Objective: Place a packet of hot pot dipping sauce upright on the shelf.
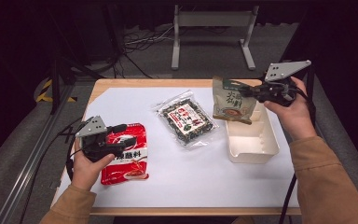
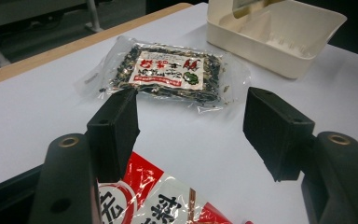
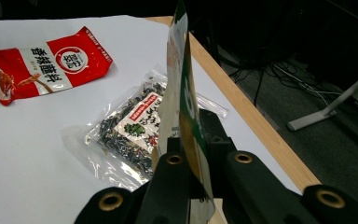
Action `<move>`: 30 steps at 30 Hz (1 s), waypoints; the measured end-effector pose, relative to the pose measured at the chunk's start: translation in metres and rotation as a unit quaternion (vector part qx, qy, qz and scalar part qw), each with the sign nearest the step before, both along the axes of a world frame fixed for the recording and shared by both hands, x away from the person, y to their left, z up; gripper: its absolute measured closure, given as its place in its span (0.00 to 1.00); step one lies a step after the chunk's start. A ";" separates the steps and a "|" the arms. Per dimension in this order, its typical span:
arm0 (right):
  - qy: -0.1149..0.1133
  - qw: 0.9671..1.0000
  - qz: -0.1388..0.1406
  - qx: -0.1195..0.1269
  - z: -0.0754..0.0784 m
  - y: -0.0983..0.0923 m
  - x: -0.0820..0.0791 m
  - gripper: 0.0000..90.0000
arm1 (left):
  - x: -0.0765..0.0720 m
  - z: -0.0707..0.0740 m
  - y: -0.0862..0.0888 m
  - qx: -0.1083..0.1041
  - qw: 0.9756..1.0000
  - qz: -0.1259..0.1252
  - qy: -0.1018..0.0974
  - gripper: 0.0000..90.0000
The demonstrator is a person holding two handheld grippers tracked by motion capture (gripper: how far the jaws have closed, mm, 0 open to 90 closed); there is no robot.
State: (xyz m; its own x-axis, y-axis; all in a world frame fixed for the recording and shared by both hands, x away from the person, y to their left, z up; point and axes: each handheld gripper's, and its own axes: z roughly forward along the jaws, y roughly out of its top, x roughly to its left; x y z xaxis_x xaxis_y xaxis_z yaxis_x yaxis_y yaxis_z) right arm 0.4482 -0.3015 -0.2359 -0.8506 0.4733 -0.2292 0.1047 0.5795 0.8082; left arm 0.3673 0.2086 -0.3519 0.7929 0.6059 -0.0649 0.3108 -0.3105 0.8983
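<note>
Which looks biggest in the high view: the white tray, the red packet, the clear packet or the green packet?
1. white tray
2. red packet and clear packet, too alike to rank
3. green packet, though it is held up nearer the camera by the right gripper

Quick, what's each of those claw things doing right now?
Left gripper: open, empty, above the red packet.
Right gripper: closed on the green-and-white packet.

Table [image 1: 121, 88] with three things lying on it
Red packet [image 1: 126, 154] under left gripper [image 1: 121, 135]; clear packet [image 1: 187, 117] between grippers; cream bin [image 1: 251, 140] below right gripper [image 1: 242, 91].
</note>
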 end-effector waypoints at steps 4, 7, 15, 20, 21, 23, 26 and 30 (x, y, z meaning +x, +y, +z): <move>0.001 1.000 -0.006 0.007 0.000 -0.012 0.009 1.00 | -0.002 -0.001 0.003 0.008 1.000 0.010 -0.001 0.40; -0.002 1.000 -0.010 0.005 0.000 -0.019 0.013 1.00 | -0.004 -0.003 0.006 0.010 1.000 0.015 0.001 0.39; -0.011 1.000 -0.012 0.001 -0.004 -0.033 0.028 1.00 | -0.008 -0.006 0.016 0.010 0.999 0.032 0.004 0.39; -0.019 1.000 -0.009 0.000 -0.007 -0.042 0.038 1.00 | -0.012 -0.007 0.020 0.010 0.999 0.040 0.005 0.39; -0.020 1.000 -0.009 -0.001 -0.008 -0.042 0.040 1.00 | -0.013 -0.008 0.021 0.008 0.999 0.042 0.008 0.39; -0.022 1.000 -0.010 -0.005 -0.008 -0.043 0.043 1.00 | -0.014 -0.008 0.023 0.010 0.999 0.045 0.007 0.39; -0.027 1.000 -0.011 -0.012 -0.009 -0.045 0.047 1.00 | -0.017 -0.009 0.027 0.011 0.999 0.051 0.008 0.39; -0.028 0.999 -0.018 -0.018 -0.013 -0.048 0.053 1.00 | -0.021 -0.009 0.030 0.011 0.998 0.057 0.010 0.39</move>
